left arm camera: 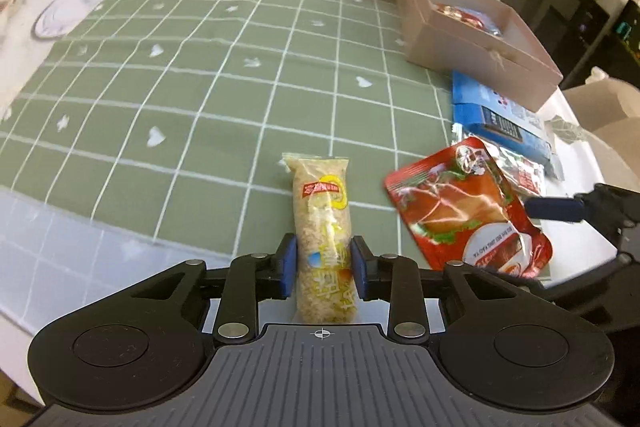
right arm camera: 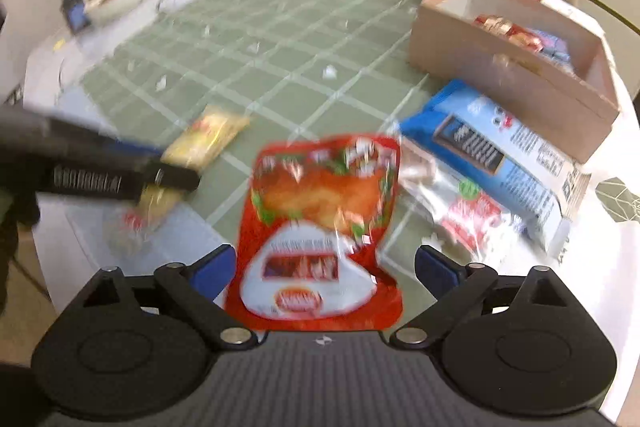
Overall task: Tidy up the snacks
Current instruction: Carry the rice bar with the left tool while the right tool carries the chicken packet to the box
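Blue pads of our left gripper [left arm camera: 323, 269] pinch a clear-wrapped rice-crisp bar [left arm camera: 323, 227] lying on the green checked tablecloth [left arm camera: 200, 67]. Our right gripper [right arm camera: 325, 269] stands spread wide around a red foil snack pouch [right arm camera: 326, 223], pads apart from it. Just beside the pouch lies a blue packet [right arm camera: 492, 151], and behind that a pink box [right arm camera: 508, 67] holding wrapped snacks.

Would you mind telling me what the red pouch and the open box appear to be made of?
Red pouch: apparently glossy plastic or foil laminate; it wrinkles and throws bright glare streaks.
Open box: probably matte paperboard, pale pinkish; its walls are thin, flat and glare-free, with a small string bow on the front.
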Demonstrator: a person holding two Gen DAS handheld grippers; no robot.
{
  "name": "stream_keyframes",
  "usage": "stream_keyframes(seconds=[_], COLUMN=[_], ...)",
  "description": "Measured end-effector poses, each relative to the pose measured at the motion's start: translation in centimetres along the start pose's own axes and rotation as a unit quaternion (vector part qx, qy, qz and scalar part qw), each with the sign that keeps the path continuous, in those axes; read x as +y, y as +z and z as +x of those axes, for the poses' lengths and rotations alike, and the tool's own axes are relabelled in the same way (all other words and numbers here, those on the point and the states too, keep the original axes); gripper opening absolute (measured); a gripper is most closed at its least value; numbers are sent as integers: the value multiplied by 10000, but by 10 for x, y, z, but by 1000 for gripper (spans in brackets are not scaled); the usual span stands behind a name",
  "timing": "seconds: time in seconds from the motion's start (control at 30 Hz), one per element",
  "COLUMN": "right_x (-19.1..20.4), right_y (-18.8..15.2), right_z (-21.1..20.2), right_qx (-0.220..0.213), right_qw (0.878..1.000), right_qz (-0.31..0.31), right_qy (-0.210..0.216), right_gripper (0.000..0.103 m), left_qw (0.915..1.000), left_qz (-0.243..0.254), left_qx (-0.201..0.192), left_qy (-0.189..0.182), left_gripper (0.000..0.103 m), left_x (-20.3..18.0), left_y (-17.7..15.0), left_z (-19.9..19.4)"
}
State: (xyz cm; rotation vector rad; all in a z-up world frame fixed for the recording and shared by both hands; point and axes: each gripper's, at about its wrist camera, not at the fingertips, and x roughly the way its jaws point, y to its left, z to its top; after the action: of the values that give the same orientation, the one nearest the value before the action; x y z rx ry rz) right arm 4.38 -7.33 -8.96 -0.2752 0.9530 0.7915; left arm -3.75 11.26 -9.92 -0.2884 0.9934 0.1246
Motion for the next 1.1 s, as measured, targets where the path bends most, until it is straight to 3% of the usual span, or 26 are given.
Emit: stream_keyframes(seconds=[0.13, 0.23, 0.27, 0.4, 0.53, 0.63, 0.77, 0.87, 0.97, 1.03, 1.07, 1.1], right_x=[20, 20, 20, 21, 11, 6, 5, 23, 36, 37, 35, 33], right_y=[6, 10, 11, 13, 14, 10, 3, -3, -5, -2, 0, 3], right_z=[22, 27, 27, 14, 7, 3, 5, 9, 12, 10, 5, 1], right_qx=[242, 230, 255, 238, 314, 360, 381, 261, 142, 173, 103, 111], right_qw=[9989, 9992, 9992, 9990, 9992, 9991, 9985, 9994, 9991, 9990, 9986, 9987], right_qz=[-246, -54, -81, -190, 42, 152, 398, 64, -288, -335, -392, -396], right_qy=[-316, -314, -294, -334, -255, -183, -18, -210, -264, -244, -334, -303], right_gripper=[97, 98, 95, 62, 51, 51, 72, 83, 83, 71, 54, 47], left_qw=[9999, 9994, 9994, 9994, 9993, 9993, 9991, 9991, 9988, 9987, 9986, 9987], left_qz=[109, 326, 312, 347, 372, 367, 415, 424, 468, 499, 500, 488], left_qx=[41, 82, 74, 51, 47, 41, -25, -61, -60, -66, -69, -67], left_qy=[-28, 91, 98, 40, -15, -27, -9, -37, -88, -126, -148, -163], left_gripper=[34, 35, 35, 35, 35, 35, 35, 35, 34, 34, 34, 34], left_x=[0, -7, -7, -6, -4, -4, -4, -3, -3, -1, -1, 0], left_y=[0, 0, 0, -2, -2, -2, -5, -6, -7, -8, -9, -9], left_z=[0, 1, 1, 0, 0, 0, -1, -1, -2, -3, -3, -4])
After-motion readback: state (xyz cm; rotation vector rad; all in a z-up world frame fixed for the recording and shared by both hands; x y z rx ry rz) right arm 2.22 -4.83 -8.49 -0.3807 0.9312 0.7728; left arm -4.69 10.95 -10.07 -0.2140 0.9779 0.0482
